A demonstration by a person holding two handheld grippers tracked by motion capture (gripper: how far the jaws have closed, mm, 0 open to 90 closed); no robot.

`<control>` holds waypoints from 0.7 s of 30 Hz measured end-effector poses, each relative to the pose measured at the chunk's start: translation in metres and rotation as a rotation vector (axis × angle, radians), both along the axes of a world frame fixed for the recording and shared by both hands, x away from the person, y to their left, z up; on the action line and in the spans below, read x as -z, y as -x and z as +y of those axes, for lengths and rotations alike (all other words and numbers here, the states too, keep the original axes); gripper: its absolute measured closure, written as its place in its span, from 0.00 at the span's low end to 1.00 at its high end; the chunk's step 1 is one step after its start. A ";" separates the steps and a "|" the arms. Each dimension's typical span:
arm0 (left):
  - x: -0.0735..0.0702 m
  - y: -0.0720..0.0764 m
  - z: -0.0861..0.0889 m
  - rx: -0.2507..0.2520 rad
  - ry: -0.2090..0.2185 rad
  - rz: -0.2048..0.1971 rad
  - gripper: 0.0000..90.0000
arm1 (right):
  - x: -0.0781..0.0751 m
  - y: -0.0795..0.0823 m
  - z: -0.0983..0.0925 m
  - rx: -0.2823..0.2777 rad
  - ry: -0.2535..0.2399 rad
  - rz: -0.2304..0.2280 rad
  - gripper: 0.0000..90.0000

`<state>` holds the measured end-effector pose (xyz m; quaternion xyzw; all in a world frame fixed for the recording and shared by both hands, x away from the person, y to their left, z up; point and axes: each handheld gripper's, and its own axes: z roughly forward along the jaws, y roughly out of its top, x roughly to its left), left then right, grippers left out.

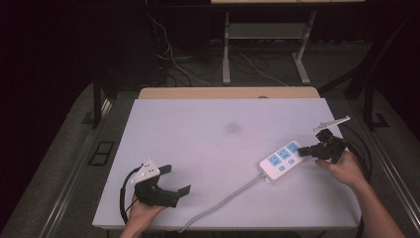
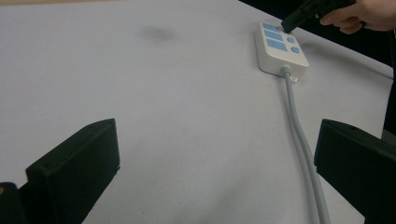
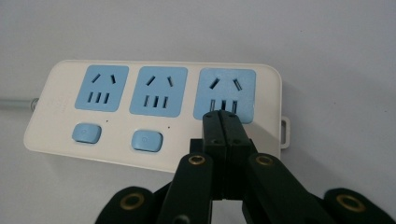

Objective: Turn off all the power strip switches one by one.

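A white power strip (image 1: 280, 159) with three blue sockets and blue buttons lies on the right half of the white table; its grey cable (image 1: 223, 201) runs toward the front edge. My right gripper (image 1: 303, 150) is shut with nothing between its jaws, its tip over the strip's end socket. In the right gripper view the closed jaws (image 3: 222, 122) cover the spot beside the two blue buttons, on the power strip (image 3: 154, 112). My left gripper (image 1: 176, 179) rests open near the front left, empty. In the left gripper view the strip (image 2: 279, 46) and cable (image 2: 299, 135) lie ahead to the right.
The white table surface (image 1: 218, 148) has a faint dark smudge (image 1: 232, 128) near its middle. A wooden board edge (image 1: 228, 92) shows behind it. Beyond stand dark floor, loose cables and a metal table frame (image 1: 267, 44).
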<state>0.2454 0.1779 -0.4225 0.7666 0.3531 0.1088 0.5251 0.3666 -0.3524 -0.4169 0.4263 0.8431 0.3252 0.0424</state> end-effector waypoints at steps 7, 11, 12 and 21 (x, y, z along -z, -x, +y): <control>0.000 0.000 0.001 -0.001 0.002 0.000 0.00 | 0.000 -0.001 0.000 0.006 -0.003 0.006 1.00; 0.000 0.000 0.001 -0.002 0.003 0.000 0.00 | -0.003 0.000 -0.001 0.014 -0.023 -0.005 1.00; 0.000 0.000 0.001 -0.001 0.002 0.000 0.00 | -0.003 0.000 0.000 0.013 0.000 -0.002 1.00; 0.001 -0.001 0.001 -0.001 0.002 0.002 0.00 | -0.004 0.001 -0.003 0.023 -0.010 -0.004 1.00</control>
